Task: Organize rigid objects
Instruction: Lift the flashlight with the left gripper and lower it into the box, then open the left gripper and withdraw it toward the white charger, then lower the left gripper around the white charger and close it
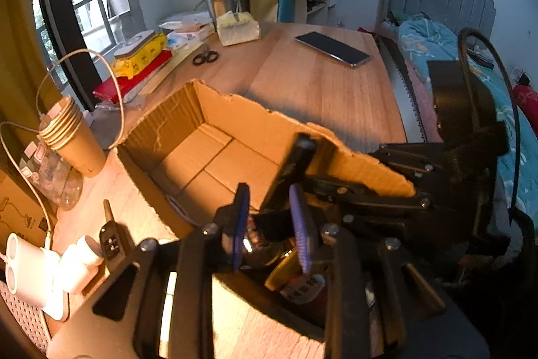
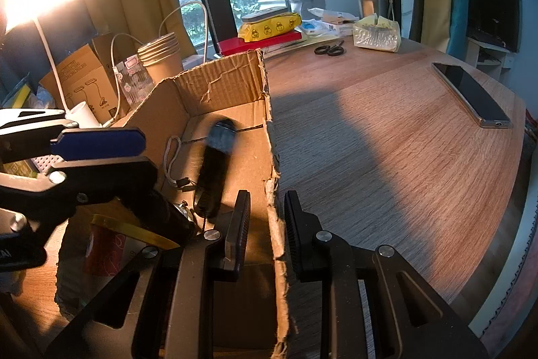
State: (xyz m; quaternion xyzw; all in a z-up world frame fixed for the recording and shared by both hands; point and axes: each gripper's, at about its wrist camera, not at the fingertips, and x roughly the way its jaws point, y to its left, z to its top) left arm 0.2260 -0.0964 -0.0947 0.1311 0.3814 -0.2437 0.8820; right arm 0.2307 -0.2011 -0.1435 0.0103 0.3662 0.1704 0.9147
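Note:
An open cardboard box point(image 1: 235, 116) stands on the wooden table point(image 2: 386, 157). A black cylinder point(image 2: 217, 167), blurred and tilted, is inside the box just past my left gripper's blue pads point(image 2: 97, 138). In the left wrist view the cylinder point(image 1: 292, 164) runs between the tips of my left gripper point(image 1: 269, 189), and the pads stand apart from it, so this gripper is open. My right gripper point(image 2: 267, 194) straddles the box's torn right wall point(image 2: 275, 224) and is shut on it. A red-and-white pack point(image 2: 104, 251) and a grey cord point(image 2: 171, 153) lie in the box.
A phone point(image 2: 470, 93) lies on the table's far right and scissors point(image 2: 329, 49) near the back. Stacked paper cups point(image 1: 70, 133), a car key point(image 1: 112, 238) and a white charger point(image 1: 33, 271) sit left of the box. A bed point(image 1: 454, 56) borders the table's right edge.

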